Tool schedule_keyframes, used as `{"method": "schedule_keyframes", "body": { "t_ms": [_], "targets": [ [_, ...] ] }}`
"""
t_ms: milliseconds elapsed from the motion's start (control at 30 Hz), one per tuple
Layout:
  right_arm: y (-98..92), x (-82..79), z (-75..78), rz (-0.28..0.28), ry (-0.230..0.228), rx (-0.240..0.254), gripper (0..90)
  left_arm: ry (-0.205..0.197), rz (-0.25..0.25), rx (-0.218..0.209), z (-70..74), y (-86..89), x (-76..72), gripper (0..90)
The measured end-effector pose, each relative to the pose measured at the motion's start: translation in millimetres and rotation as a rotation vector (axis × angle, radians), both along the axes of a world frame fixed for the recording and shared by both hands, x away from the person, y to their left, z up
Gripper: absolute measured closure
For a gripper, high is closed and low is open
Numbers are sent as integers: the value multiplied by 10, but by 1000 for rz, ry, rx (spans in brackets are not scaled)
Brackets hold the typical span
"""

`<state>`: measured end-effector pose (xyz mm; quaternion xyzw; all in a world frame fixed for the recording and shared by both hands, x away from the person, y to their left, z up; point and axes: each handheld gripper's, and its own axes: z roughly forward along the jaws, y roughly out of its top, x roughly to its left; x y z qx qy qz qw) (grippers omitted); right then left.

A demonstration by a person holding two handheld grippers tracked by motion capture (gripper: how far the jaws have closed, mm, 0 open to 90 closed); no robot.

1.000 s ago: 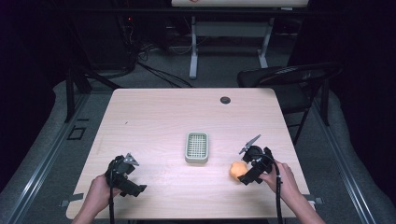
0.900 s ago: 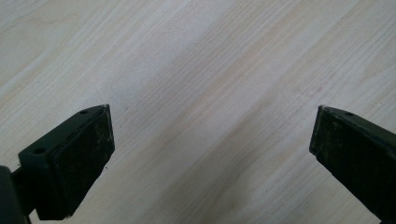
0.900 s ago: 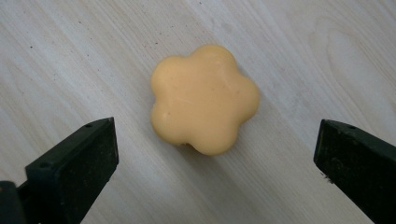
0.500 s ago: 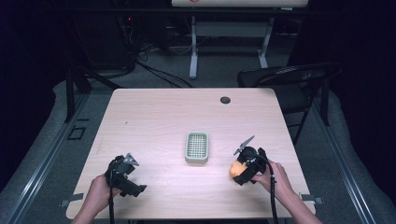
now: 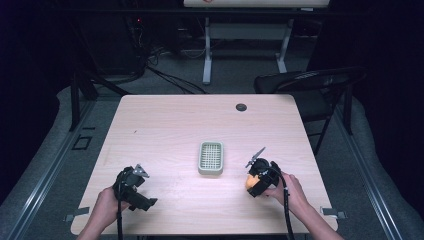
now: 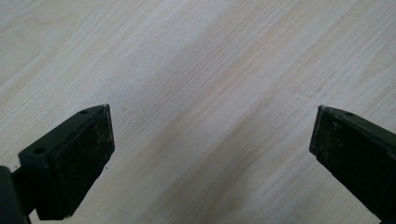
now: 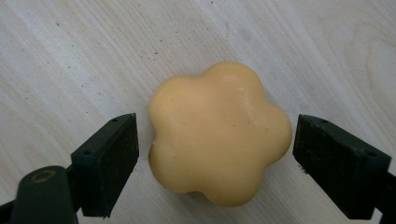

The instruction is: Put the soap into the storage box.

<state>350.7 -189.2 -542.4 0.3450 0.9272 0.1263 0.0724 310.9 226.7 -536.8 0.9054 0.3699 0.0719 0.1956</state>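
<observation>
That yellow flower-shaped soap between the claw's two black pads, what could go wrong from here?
The right claw has just been closing around the soap, but its pads do not press on it yet. The rounded lobes might let it slip or twist out. It lies flat on the table, so the tips could scrape the wood.

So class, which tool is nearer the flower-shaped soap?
Right. The right tool straddles the soap, jaws just closing around it. The left tool sits across the table, beyond the dish.

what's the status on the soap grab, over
Right hand-held gripper straddling flower-shaped soap, jaws just been closing, pads not yet touching. Left hand-held gripper open over bare table. Soap dish nearby, nothing in the way.
</observation>
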Motion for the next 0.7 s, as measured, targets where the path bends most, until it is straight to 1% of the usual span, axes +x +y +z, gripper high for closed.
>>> {"method": "schedule_keyframes", "body": {
  "t_ms": [33, 67, 100, 133, 200, 233, 267, 433, 467, 700],
  "targets": [
    [2, -1, -7, -2, 2, -1, 149, 0, 1, 2, 2, -1, -3, 2],
    [5, 3, -10, 1, 7, -16, 164, 1, -1, 2, 3, 0, -2, 2],
    [7, 5, -10, 0, 3, -26, 177, 0, 1, 2, 3, 0, -3, 2],
    [11, -2, -21, -10, -1, -14, 193, -1, 1, 2, 4, 0, -3, 2],
    [16, -5, -28, -11, -4, -27, 238, 1, 1, 2, 3, -1, -3, 2],
    [15, -5, -36, -15, -4, -19, 247, 0, 1, 1, 2, -1, -2, 1],
    [16, -3, -38, -14, 1, -26, 251, 0, 0, 1, 1, -1, -1, 2],
    [24, -7, -41, -16, -3, -42, 255, 2, 1, -1, -4, -2, 1, 2],
    [24, -7, -49, -17, -1, -31, 256, 2, 0, -1, -4, -2, 1, 2],
    [28, -11, -52, -21, -5, -35, 260, 0, 0, 2, 1, -1, -2, 2]
  ]
}}
